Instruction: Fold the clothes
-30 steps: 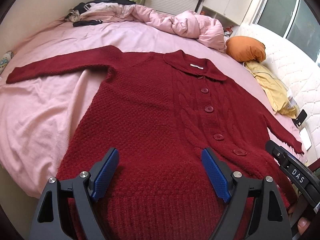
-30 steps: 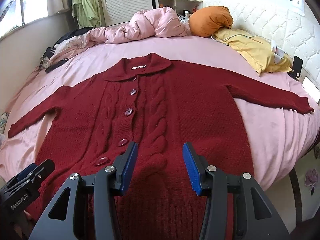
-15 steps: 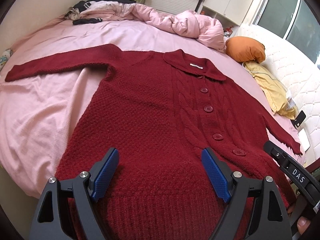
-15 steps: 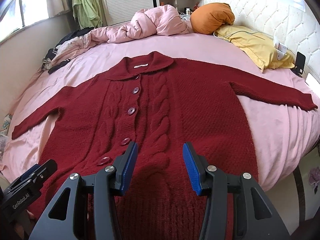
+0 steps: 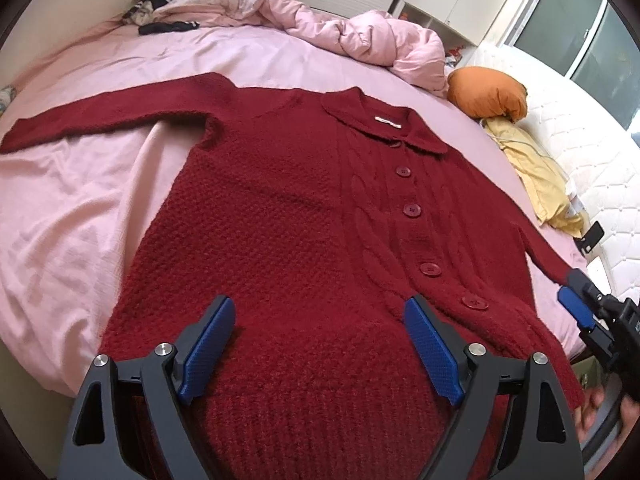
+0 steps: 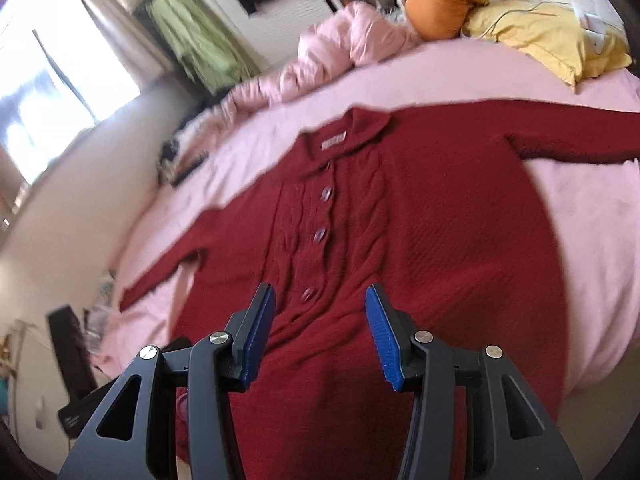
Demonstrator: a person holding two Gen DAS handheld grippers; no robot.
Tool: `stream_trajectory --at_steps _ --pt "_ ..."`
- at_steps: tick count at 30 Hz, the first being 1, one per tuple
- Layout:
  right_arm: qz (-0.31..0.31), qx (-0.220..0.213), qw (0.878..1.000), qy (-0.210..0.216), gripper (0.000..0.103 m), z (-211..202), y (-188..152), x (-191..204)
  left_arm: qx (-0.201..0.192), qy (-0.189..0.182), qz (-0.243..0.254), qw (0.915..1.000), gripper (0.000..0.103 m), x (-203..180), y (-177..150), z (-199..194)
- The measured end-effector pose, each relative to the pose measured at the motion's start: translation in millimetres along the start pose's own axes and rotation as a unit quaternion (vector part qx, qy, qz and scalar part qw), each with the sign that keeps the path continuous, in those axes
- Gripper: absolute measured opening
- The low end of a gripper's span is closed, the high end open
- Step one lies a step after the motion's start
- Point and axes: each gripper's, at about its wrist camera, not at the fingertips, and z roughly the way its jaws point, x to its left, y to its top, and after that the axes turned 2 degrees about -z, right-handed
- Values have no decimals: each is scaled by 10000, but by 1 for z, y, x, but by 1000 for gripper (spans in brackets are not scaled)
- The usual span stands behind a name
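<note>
A dark red knitted cardigan (image 5: 280, 216) lies flat and buttoned on the pink bed sheet (image 5: 68, 208), collar far, both sleeves spread sideways. My left gripper (image 5: 318, 320) hovers open over the hem, left of the button row, nothing between its blue pads. In the right wrist view the same cardigan (image 6: 440, 240) fills the middle, blurred and tilted. My right gripper (image 6: 320, 312) stands open above the lower front by the buttons. The right gripper also shows at the right edge of the left wrist view as a blue pad (image 5: 576, 312), near the right sleeve cuff.
A crumpled pink duvet (image 5: 368, 44) and dark clothes (image 5: 168, 26) lie at the far side. An orange cushion (image 5: 486, 94) and a yellow pillow (image 5: 536, 176) sit at the right by the white padded headboard (image 5: 580, 128). A phone (image 5: 591, 237) lies beside the pillow.
The right gripper has swung and tilted, its view now blurred and rolled; its blue pad has come into the left wrist view. The left gripper barely moved. The cardigan lies as before.
</note>
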Motion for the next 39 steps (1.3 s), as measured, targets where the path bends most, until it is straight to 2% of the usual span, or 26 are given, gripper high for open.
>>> stream_trajectory --at_steps 3,7,12,16,22,27,30,32,37,39 --pt "352 -229 9991 -33 48 -16 11 -43 -29 -124 -127 9998 87 3 0 -1" --pt "941 -425 9938 -417 48 -32 29 -116 -1 -38 -109 9999 87 0 0 1" --pt "1855 -742 9763 -831 48 -51 48 -217 39 39 -86 9999 87 -1 1 2" --pt "2857 -1215 9475 -772 48 -75 58 -304 76 84 -98 9999 87 -2 3 4" --pt "3733 -1786 9073 -744 48 -107 64 -391 123 196 -91 9997 87 -5 6 8" --pt "4425 -2238 8655 -708 48 -133 68 -463 179 321 -81 9993 87 -8 7 11" --pt "4741 -2403 8445 -649 48 -135 67 -493 215 409 -45 9989 87 -11 7 13" --pt "4753 -2496 8420 -535 48 -135 69 -503 240 457 -30 9987 87 -12 7 15" --pt "4792 -2708 8324 -639 48 -130 92 -523 289 530 -16 9982 87 -14 9 17" --pt "4709 -2766 8345 -726 48 -132 99 -525 299 544 -25 9981 87 -15 9 18"
